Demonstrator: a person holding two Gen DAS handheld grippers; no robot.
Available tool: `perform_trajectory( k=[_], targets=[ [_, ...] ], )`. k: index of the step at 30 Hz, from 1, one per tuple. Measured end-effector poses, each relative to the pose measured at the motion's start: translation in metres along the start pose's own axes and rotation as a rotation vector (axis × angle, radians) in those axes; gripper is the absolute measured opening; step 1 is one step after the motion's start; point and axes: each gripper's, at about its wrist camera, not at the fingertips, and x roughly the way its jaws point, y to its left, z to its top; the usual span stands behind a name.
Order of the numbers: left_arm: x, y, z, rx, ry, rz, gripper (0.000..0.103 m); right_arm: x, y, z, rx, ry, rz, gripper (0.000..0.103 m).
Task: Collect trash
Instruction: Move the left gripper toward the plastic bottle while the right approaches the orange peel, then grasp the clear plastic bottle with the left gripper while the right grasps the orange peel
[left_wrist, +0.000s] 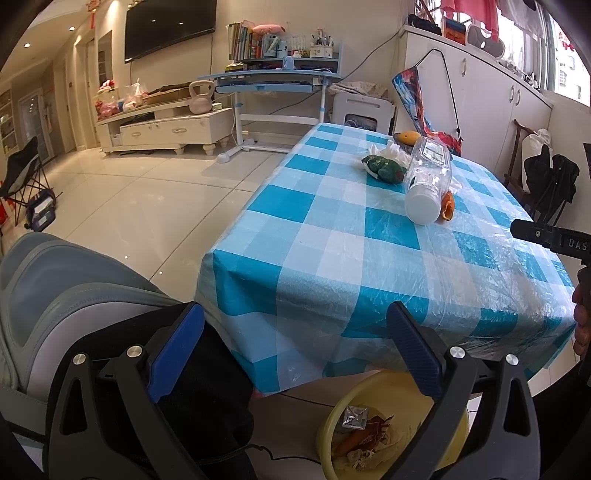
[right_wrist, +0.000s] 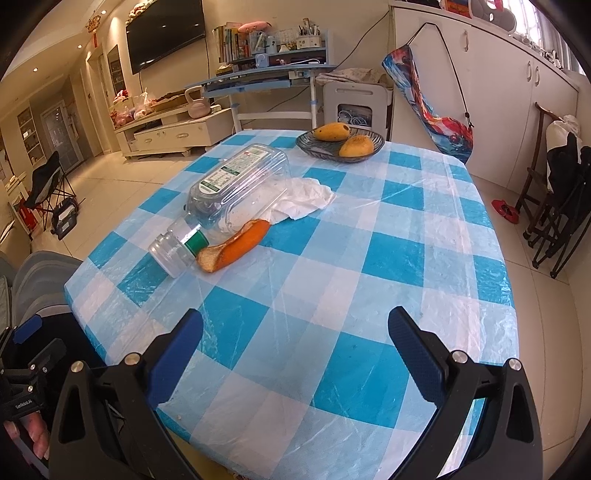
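Checked blue-and-white tablecloth (right_wrist: 332, 280) is covering the table under a clear plastic sheet; white floor tiles are showing around it
- Left gripper (left_wrist: 295, 354): hanging off the near table corner, jaws standing wide apart and holding nothing; yellow basin (left_wrist: 328, 439) sitting on the floor just below the right finger, already carrying scraps of trash
- Right gripper (right_wrist: 295, 354): hovering over the near table edge, jaws spread wide, empty
- Clear plastic bottle (right_wrist: 229, 195): lying on its side well ahead of the right gripper's fingers, toward the left finger's side
- Orange peel (right_wrist: 236, 245): lying against the bottle's neck
- Crumpled white tissue (right_wrist: 303, 201): lying partly under the bottle
- Green wrapper (left_wrist: 384, 168): lying far beyond the left gripper's fingers, beside the bottle
- Fruit bowl (right_wrist: 340, 146): sitting at the far edge
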Motion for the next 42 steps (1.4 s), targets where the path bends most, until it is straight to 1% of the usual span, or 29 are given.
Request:
perform_trajectory(
  k=[16, 22, 25, 27, 33, 35, 37, 38, 39, 41, 42],
  targets=[
    [-0.004, 0.002, 0.001, -0.011, -0.012, 0.001, 0.095, -0.001, 0.012, -0.006, -0.028, 0.003, 0.020, 0.096],
    [-0.010, 0.010, 0.005, -0.051, -0.043, 0.000, 0.095, -0.002, 0.018, -0.006, -0.036, -0.004, 0.044, 0.096],
    [-0.015, 0.013, 0.008, -0.066, -0.069, -0.002, 0.095, -0.004, 0.023, -0.007, -0.053, -0.006, 0.051, 0.096],
    [-0.017, 0.012, 0.012, -0.054, -0.079, 0.000, 0.095, -0.004, 0.025, -0.007, -0.061, -0.006, 0.059, 0.096],
    [-0.011, 0.009, 0.025, -0.053, -0.073, -0.003, 0.095, 0.004, 0.029, -0.001, -0.036, -0.007, 0.117, 0.096],
    [-0.008, 0.007, 0.033, -0.057, -0.077, -0.005, 0.095, 0.009, 0.031, 0.005, -0.036, -0.004, 0.106, 0.096],
    [-0.007, 0.003, 0.042, -0.052, -0.091, -0.011, 0.095, 0.015, 0.031, 0.013, -0.023, -0.002, 0.078, 0.094],
    [-0.006, 0.000, 0.047, -0.046, -0.095, -0.017, 0.095, 0.019, 0.029, 0.018, -0.008, 0.000, 0.074, 0.091],
    [-0.005, -0.004, 0.052, -0.038, -0.101, -0.024, 0.095, 0.024, 0.027, 0.022, 0.005, 0.003, 0.069, 0.085],
    [-0.004, -0.011, 0.062, -0.025, -0.119, -0.032, 0.095, 0.036, 0.026, 0.030, 0.025, 0.025, 0.063, 0.077],
    [-0.004, -0.013, 0.067, -0.021, -0.126, -0.035, 0.095, 0.043, 0.027, 0.034, 0.028, 0.035, 0.061, 0.074]
  ],
)
